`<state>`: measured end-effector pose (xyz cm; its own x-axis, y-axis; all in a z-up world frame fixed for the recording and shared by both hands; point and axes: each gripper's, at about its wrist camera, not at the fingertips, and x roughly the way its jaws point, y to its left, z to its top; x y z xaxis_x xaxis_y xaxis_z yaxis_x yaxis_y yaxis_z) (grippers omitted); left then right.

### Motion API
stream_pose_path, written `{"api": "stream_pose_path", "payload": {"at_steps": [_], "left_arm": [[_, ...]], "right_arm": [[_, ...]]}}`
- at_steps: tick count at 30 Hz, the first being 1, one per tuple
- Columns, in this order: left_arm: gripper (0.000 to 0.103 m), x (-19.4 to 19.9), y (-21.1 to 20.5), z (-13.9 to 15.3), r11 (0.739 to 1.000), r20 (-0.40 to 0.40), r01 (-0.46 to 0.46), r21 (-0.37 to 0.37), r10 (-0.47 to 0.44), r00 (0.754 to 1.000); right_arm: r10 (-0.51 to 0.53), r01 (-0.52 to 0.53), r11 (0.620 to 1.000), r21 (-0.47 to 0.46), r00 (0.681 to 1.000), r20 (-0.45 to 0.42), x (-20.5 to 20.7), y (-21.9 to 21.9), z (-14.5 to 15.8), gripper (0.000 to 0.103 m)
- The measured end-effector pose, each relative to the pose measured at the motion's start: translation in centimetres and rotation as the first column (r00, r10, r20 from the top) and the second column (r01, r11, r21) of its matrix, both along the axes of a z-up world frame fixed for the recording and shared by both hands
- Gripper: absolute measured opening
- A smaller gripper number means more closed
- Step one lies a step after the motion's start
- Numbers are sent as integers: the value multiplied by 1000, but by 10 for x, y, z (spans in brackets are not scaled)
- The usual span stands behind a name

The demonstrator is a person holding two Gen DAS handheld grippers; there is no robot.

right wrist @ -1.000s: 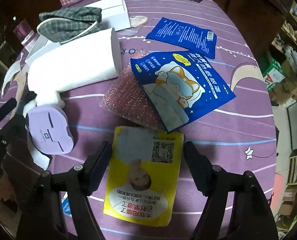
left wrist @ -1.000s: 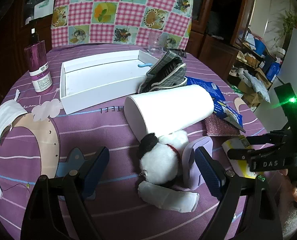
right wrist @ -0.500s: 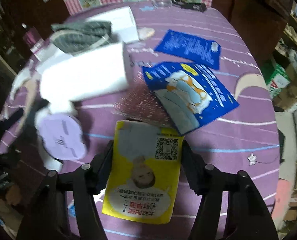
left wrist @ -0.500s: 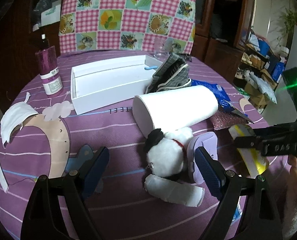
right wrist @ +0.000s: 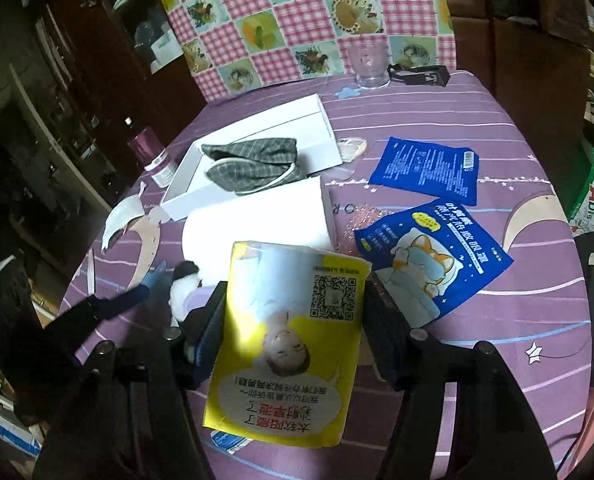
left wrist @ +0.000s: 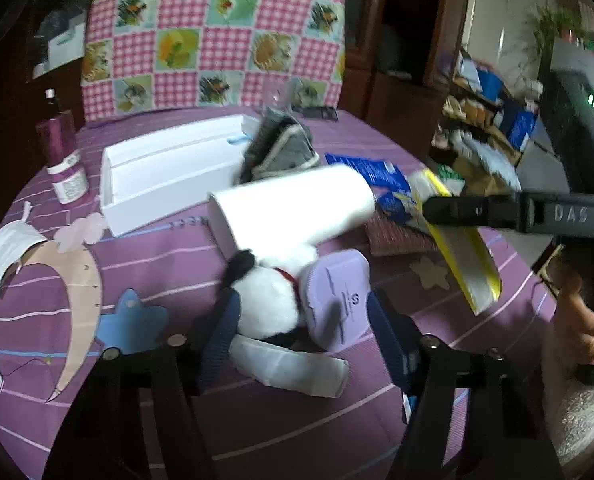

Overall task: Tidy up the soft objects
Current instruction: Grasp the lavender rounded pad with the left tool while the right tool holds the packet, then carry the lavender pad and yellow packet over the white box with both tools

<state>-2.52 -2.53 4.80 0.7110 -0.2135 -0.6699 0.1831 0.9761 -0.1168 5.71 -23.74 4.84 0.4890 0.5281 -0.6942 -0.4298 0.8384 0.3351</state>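
Note:
A white and black plush toy point(left wrist: 273, 300) leans against a lavender foam pad point(left wrist: 337, 296) on the purple tablecloth. My left gripper point(left wrist: 305, 336) straddles both, jaws closing. Its blue pads point(left wrist: 223, 328) stand at their sides, and no squeeze shows. In the right wrist view the plush point(right wrist: 185, 284) peeks out beside the left gripper's finger point(right wrist: 113, 304). My right gripper point(right wrist: 295, 332) is shut on a yellow packet point(right wrist: 289, 344) and holds it above the table. From the left wrist view that packet point(left wrist: 461, 252) hangs tilted from the right gripper point(left wrist: 441, 212).
A white box point(right wrist: 257, 140) holds grey plaid slippers point(right wrist: 253, 164). A white roll point(left wrist: 293, 208) lies beside it. Two blue packets point(right wrist: 425, 172) point(right wrist: 429, 256), a pink glittery sponge point(left wrist: 397, 236), a purple bottle point(left wrist: 63, 160), a face mask point(left wrist: 5, 252), a flat white pad point(left wrist: 289, 364) and a glass point(right wrist: 367, 68) are around.
The left gripper's jaws narrowed around the plush and lavender pad. The right gripper closed on the yellow packet, lifted it off the cloth and tipped upward.

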Motion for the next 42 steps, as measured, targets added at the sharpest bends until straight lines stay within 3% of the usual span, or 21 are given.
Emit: {"api": "stream_pose_path", "payload": {"at_steps": [1, 3, 7, 9, 13, 15, 24, 35, 42], "left_arm": [[59, 3, -3, -2, 1000, -15, 10, 1, -10, 1000], [42, 8, -8, -7, 1000, -49, 27, -5, -27, 998], [36, 17, -12, -14, 999, -89, 39, -13, -40, 995], [27, 21, -14, -17, 999, -115, 38, -12, -39, 993], [20, 23, -12, -18, 999, -130, 28, -25, -31, 991], [11, 22, -10, -17, 999, -127, 23, -44, -29, 991], [6, 14, -1, 14, 996, -94, -20, -91, 12, 995], [6, 16, 12, 72, 995, -48, -54, -79, 50, 998], [6, 38, 21, 82, 992, -58, -103, -70, 99, 993]], "right_arm": [[-9, 9, 1000, 0, 1000, -4, 2, -1, -1, 64], [-22, 22, 1000, 3, 1000, -11, 3, -3, -1, 64], [-39, 39, 999, 9, 999, -24, 7, -7, -3, 64], [-43, 44, 999, 6, 999, -27, 8, -7, -4, 64], [-43, 43, 999, 4, 999, -29, 9, -7, -5, 64], [-46, 46, 999, 6, 999, -28, 9, -7, -5, 64], [-74, 74, 997, 3, 994, -82, 18, -13, -6, 64], [-78, 80, 997, 8, 985, -151, 36, -20, 50, 64], [-57, 77, 994, 76, 969, -239, 70, -7, 68, 64]]}}
